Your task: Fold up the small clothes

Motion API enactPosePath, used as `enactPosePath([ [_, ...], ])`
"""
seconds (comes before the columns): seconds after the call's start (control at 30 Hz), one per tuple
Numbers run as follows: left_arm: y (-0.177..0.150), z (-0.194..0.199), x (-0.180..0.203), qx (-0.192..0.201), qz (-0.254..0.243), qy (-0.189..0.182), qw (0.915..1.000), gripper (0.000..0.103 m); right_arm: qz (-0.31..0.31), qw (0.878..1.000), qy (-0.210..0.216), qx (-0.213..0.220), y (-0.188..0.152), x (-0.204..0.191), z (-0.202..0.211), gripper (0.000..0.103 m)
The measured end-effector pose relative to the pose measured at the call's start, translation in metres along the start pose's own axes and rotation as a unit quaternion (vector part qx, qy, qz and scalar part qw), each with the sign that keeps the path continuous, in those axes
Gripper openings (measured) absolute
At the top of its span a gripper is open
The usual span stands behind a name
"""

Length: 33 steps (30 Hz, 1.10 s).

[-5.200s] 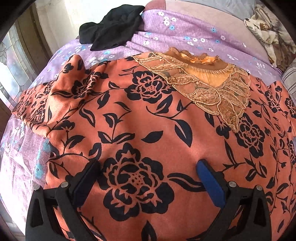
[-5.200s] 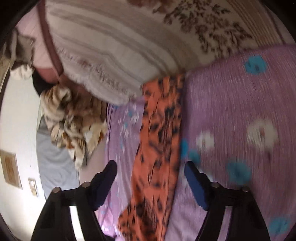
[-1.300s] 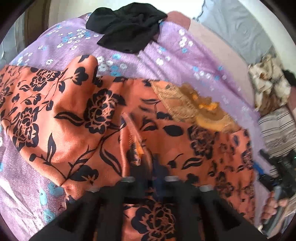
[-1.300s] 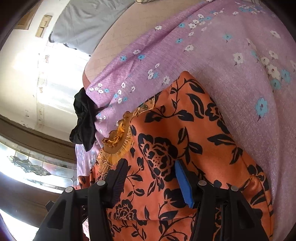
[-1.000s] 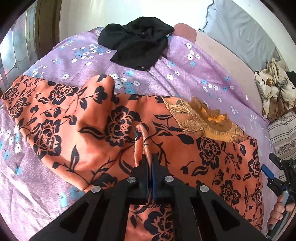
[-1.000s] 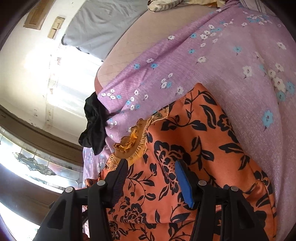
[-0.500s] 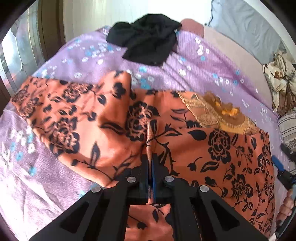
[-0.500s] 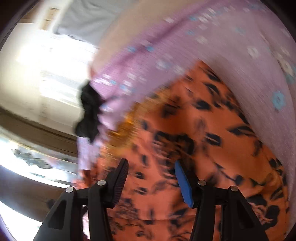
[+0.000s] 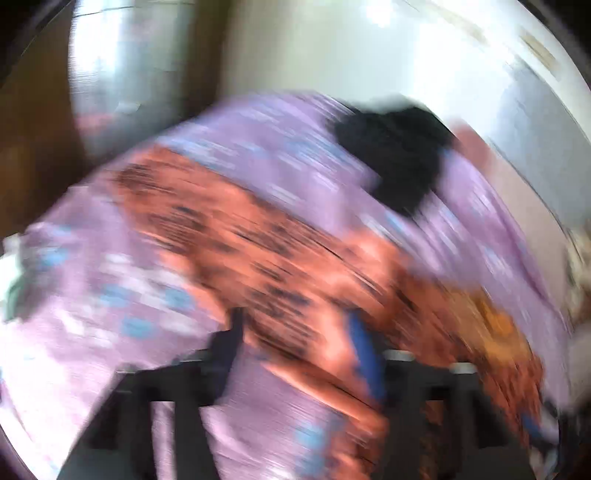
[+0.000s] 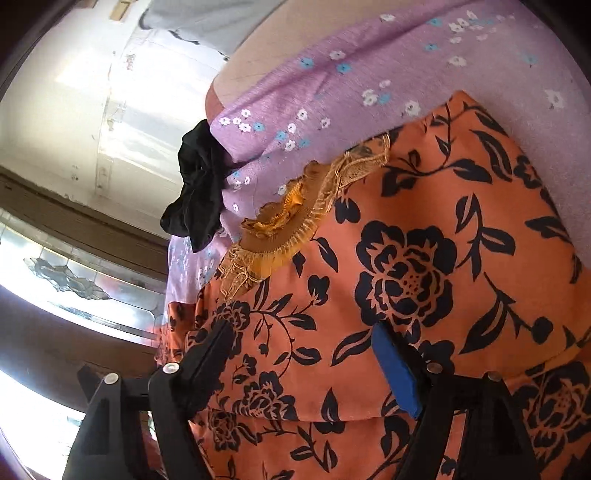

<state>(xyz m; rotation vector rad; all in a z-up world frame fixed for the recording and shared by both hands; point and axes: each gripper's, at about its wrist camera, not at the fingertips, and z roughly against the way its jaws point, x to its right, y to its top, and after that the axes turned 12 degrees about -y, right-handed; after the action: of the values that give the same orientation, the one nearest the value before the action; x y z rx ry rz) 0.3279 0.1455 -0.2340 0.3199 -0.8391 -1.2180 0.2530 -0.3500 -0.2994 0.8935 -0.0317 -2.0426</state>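
Note:
An orange garment [image 10: 406, 258] with black flower print lies spread on the purple flowered bedsheet [image 10: 332, 85]; its gold lace neckline [image 10: 295, 225] faces the far side. My right gripper [image 10: 303, 339] hovers low over the garment, its jaws opening, nothing pinched between them. The left wrist view is heavily blurred: the orange garment [image 9: 280, 258] stretches across the purple bedsheet [image 9: 110, 295]. My left gripper [image 9: 295, 332] has its jaws opening over the cloth's edge; the cloth shows between the fingers, but the pads are apart from it.
A crumpled black garment [image 10: 195, 192] [image 9: 395, 155] lies at the bed's far edge. Beyond it are a pale wall, a wood-framed window with patterned glass [image 10: 74, 280], and a grey cover [image 10: 207, 22] further along the bed.
My left gripper has let go of the pinched fold and swung fast to the left, toward the garment's sleeve end. The right gripper's jaws stand wider and have shifted a little over the garment.

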Motion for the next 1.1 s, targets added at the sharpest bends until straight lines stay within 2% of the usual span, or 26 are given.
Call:
enactPosePath([
  [0.07, 0.014, 0.008, -0.041, 0.026, 0.061, 0.021, 0.9976, 0.068, -0.003, 1.000, -0.006, -0.005, -0.001, 0.001, -0.003, 0.081],
  [0.17, 0.025, -0.002, -0.102, 0.017, 0.157, 0.024, 0.9871, 0.068, -0.012, 1.000, -0.002, -0.017, -0.004, 0.004, -0.009, 0.081],
  [0.27, 0.033, -0.020, -0.134, 0.013, 0.206, 0.005, 0.9785, 0.068, -0.003, 1.000, -0.009, -0.017, -0.005, 0.001, -0.014, 0.080],
  [0.33, 0.042, -0.036, -0.149, 0.007, 0.226, -0.025, 0.9739, 0.068, 0.004, 1.000, -0.013, -0.019, -0.005, -0.002, -0.017, 0.080],
  [0.4, 0.047, -0.045, -0.155, 0.012, 0.236, -0.034, 0.9712, 0.067, 0.009, 1.000, -0.016, -0.019, -0.007, -0.002, -0.018, 0.080],
  [0.47, 0.056, -0.052, -0.153, 0.020, 0.227, -0.041, 0.9727, 0.066, 0.016, 1.000, -0.021, -0.018, -0.008, -0.004, -0.019, 0.080],
  [0.5, 0.062, -0.059, -0.152, 0.018, 0.222, -0.052, 0.9736, 0.061, 0.018, 0.999, -0.022, -0.017, -0.008, -0.004, -0.020, 0.080],
  [0.53, 0.065, -0.066, -0.152, 0.014, 0.220, -0.058, 0.9738, 0.046, 0.019, 0.999, -0.022, -0.017, -0.007, -0.004, -0.020, 0.080],
  [0.57, 0.068, -0.071, -0.152, 0.012, 0.219, -0.048, 0.9746, 0.038, 0.020, 0.999, -0.023, -0.017, -0.007, -0.006, -0.021, 0.080],
  [0.6, 0.072, -0.077, -0.153, 0.013, 0.216, -0.039, 0.9756, 0.022, 0.020, 0.999, -0.022, -0.017, -0.006, -0.005, -0.021, 0.080],
  [0.63, 0.073, -0.082, -0.153, 0.013, 0.208, -0.030, 0.9776, 0.011, 0.018, 0.999, -0.021, -0.016, -0.006, -0.005, -0.021, 0.080],
  [0.73, 0.078, -0.085, -0.147, 0.013, 0.193, -0.020, 0.9808, 0.006, 0.018, 0.999, -0.021, -0.016, -0.005, -0.005, -0.021, 0.080],
  [0.83, 0.084, -0.075, -0.126, 0.028, 0.151, 0.007, 0.9881, 0.005, 0.015, 1.000, -0.020, -0.011, -0.002, -0.004, -0.018, 0.080],
  [0.9, 0.090, -0.059, -0.097, 0.044, 0.103, 0.015, 0.9936, 0.005, 0.009, 1.000, -0.019, -0.001, 0.000, -0.002, -0.013, 0.080],
  [0.97, 0.096, -0.043, -0.063, 0.060, 0.055, 0.004, 0.9966, 0.005, 0.007, 1.000, -0.017, 0.017, 0.003, 0.001, -0.004, 0.080],
  [1.1, 0.083, 0.001, 0.026, 0.086, -0.058, -0.030, 0.9941, 0.005, -0.010, 0.998, -0.017, 0.054, 0.010, 0.008, 0.020, 0.080],
])
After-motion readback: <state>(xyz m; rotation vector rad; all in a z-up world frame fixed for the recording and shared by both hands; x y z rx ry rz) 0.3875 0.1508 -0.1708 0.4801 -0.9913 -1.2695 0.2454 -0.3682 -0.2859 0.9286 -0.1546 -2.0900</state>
